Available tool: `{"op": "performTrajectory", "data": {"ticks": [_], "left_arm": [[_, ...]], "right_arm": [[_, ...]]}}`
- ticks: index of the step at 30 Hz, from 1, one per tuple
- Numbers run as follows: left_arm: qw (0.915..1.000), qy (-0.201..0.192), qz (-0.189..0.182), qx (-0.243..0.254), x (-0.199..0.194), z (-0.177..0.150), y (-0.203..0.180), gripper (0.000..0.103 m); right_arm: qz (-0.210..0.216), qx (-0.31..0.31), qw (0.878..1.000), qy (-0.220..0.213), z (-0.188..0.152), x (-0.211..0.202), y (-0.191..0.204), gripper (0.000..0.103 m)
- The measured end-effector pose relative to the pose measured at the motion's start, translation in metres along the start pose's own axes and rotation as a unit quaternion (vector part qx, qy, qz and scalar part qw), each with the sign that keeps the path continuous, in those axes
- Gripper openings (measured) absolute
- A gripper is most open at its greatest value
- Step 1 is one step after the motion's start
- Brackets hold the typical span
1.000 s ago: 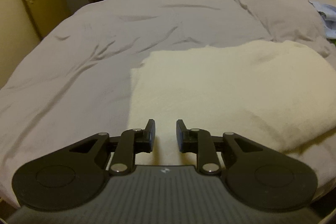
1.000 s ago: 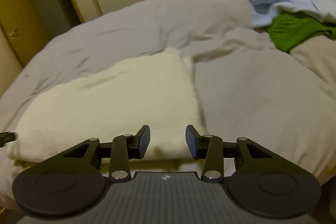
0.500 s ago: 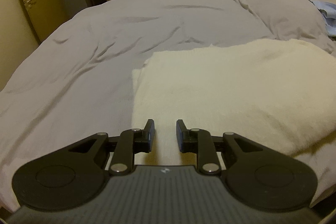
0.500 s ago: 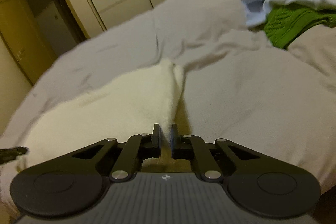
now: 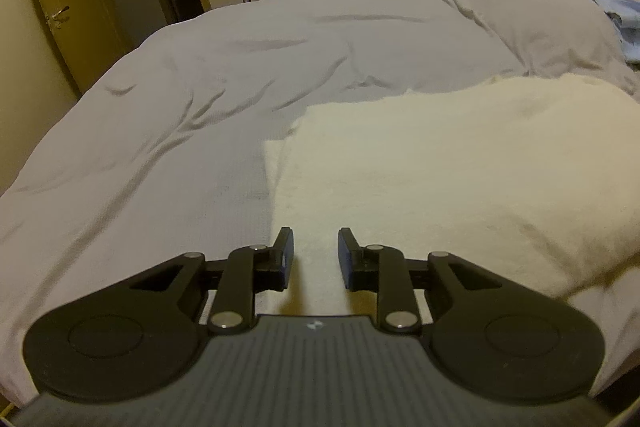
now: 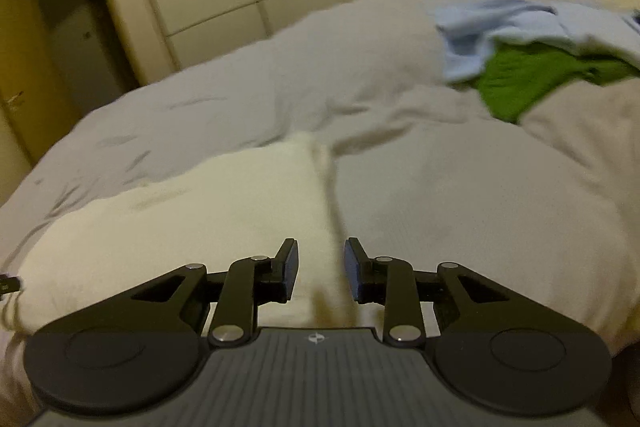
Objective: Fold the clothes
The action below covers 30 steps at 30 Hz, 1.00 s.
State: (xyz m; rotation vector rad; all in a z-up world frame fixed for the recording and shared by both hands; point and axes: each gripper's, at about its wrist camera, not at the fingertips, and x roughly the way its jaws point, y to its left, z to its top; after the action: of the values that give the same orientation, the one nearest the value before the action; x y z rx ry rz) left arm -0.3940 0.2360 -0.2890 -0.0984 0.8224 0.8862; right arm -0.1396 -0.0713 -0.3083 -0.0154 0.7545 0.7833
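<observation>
Soft grey bedding (image 5: 168, 131) holds the folded cream cloth (image 5: 460, 179) just ahead of both sets of jaws, and the left gripper (image 5: 315, 253) and right gripper (image 6: 321, 259) gape open, holding nothing, ready to pinch its near corners.

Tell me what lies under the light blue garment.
The light blue garment overlaps a green knit, both on the grey duvet. Anything deeper is covered.
</observation>
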Motion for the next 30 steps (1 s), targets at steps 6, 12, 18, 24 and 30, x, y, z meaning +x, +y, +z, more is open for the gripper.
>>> {"op": "performTrajectory", "data": {"ticks": [6, 12, 18, 24, 30], "left_arm": [[0.9993, 0.029, 0.023, -0.012, -0.01, -0.006, -0.002, 0.022], [0.9986, 0.031, 0.019, -0.038, -0.042, -0.006, -0.001, 0.026], [0.9987, 0.027, 0.011, -0.042, -0.064, -0.014, -0.004, 0.027], [0.9987, 0.012, -0.023, -0.045, -0.078, -0.026, -0.005, 0.027], [0.995, -0.004, -0.08, -0.061, -0.069, -0.027, 0.003, 0.023]], "right_arm": [[-0.035, 0.018, 0.999, 0.035, -0.008, 0.005, 0.008, 0.038], [-0.006, 0.013, 0.999, 0.029, -0.009, -0.02, 0.028, 0.053], [0.021, 0.04, 0.998, 0.052, -0.021, -0.024, 0.031, 0.055], [0.099, 0.159, 0.98, 0.063, -0.039, -0.019, 0.008, 0.057], [0.187, 0.355, 0.915, 0.043, -0.056, 0.006, -0.033, 0.057]]}}
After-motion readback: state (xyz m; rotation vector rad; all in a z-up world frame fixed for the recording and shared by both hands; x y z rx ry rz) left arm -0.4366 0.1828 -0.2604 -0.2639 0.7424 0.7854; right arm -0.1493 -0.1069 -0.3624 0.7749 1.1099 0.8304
